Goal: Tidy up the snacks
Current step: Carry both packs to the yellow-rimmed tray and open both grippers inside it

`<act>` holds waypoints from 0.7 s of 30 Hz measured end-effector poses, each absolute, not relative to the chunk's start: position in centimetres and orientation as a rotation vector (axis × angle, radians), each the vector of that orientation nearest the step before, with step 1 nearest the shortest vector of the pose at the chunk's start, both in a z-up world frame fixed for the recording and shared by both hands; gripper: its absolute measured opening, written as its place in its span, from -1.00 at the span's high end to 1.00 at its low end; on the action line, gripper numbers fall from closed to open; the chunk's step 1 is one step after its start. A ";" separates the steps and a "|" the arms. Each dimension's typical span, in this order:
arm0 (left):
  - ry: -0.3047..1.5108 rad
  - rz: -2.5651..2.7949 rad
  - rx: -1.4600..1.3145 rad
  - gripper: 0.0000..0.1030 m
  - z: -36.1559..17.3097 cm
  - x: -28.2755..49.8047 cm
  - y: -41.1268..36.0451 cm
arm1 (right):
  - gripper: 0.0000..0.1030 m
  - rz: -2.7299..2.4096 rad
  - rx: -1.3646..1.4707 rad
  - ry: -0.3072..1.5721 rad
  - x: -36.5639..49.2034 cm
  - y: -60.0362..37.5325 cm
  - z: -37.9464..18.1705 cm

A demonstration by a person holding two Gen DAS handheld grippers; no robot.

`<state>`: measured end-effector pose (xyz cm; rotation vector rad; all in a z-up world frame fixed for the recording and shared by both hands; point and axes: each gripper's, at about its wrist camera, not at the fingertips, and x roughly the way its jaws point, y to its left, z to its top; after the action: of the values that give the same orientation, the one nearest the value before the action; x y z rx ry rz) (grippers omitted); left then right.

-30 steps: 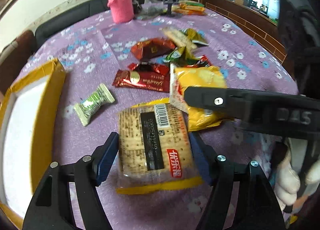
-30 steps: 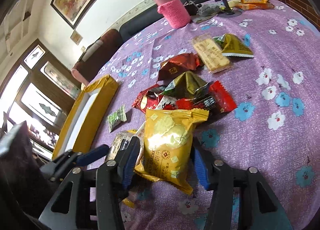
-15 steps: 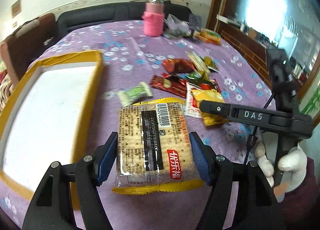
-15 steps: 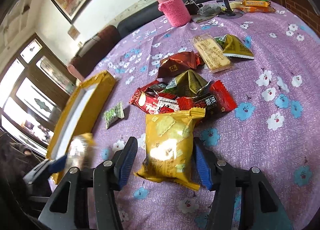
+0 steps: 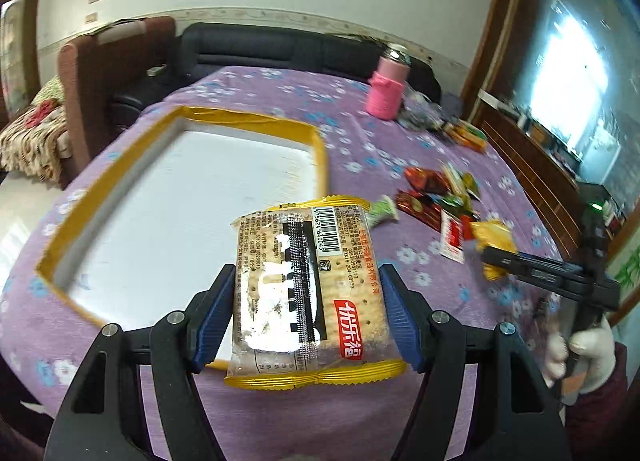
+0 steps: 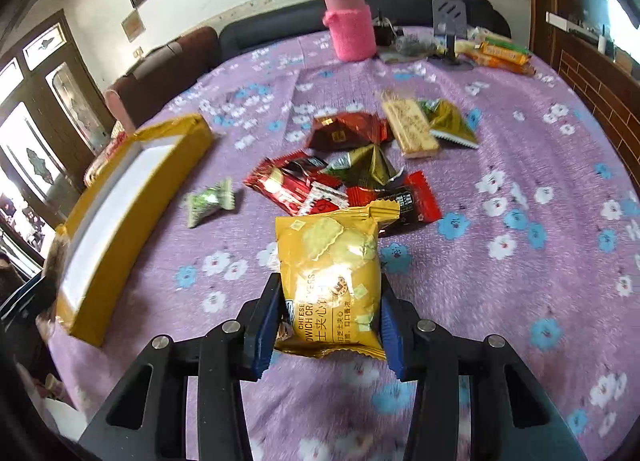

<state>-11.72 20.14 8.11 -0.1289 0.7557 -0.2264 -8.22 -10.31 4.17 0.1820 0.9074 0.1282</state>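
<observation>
My left gripper point(image 5: 306, 281) is shut on a clear soda cracker packet point(image 5: 308, 301) with yellow ends, and holds it in the air over the near right corner of the yellow-rimmed white tray point(image 5: 256, 119). My right gripper point(image 6: 329, 293) has its jaws closing on a yellow cheese sandwich cracker packet point(image 6: 328, 261); both blue pads press its lower sides. The left wrist view shows that gripper point(image 5: 496, 257) at the right, in a white-gloved hand point(image 5: 592, 345). The tray point(image 6: 120, 221) lies left of it on the purple flowered tablecloth point(image 6: 500, 181).
Loose snacks lie in a pile point(image 6: 340, 177) beyond the yellow packet, with a green candy point(image 6: 210, 201) nearer the tray. At the far edge stand a pink-sleeved bottle point(image 6: 350, 29), a phone stand point(image 6: 450, 21) and orange snack bars point(image 6: 500, 53). Sofas border the table.
The left gripper has lifted the cracker packet off the table and carried it left, to the tray's corner. The right gripper's jaws have closed in on the yellow packet.
</observation>
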 end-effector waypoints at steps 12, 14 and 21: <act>0.812 -0.039 -0.133 -0.35 7.4 -8.9 29.6 | 0.13 0.496 0.100 0.895 -7.2 3.5 9.5; 0.839 -0.023 -0.148 -0.35 6.6 -7.8 30.9 | 0.13 0.561 0.079 0.902 -7.0 6.8 9.8; 0.898 0.031 -0.200 -0.34 5.1 -5.6 33.3 | 0.14 0.688 -0.054 0.916 -5.7 17.4 9.1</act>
<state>-5.63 33.32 5.06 -0.2004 0.8981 0.0307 -5.73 17.43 9.15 -0.0539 0.9165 0.6876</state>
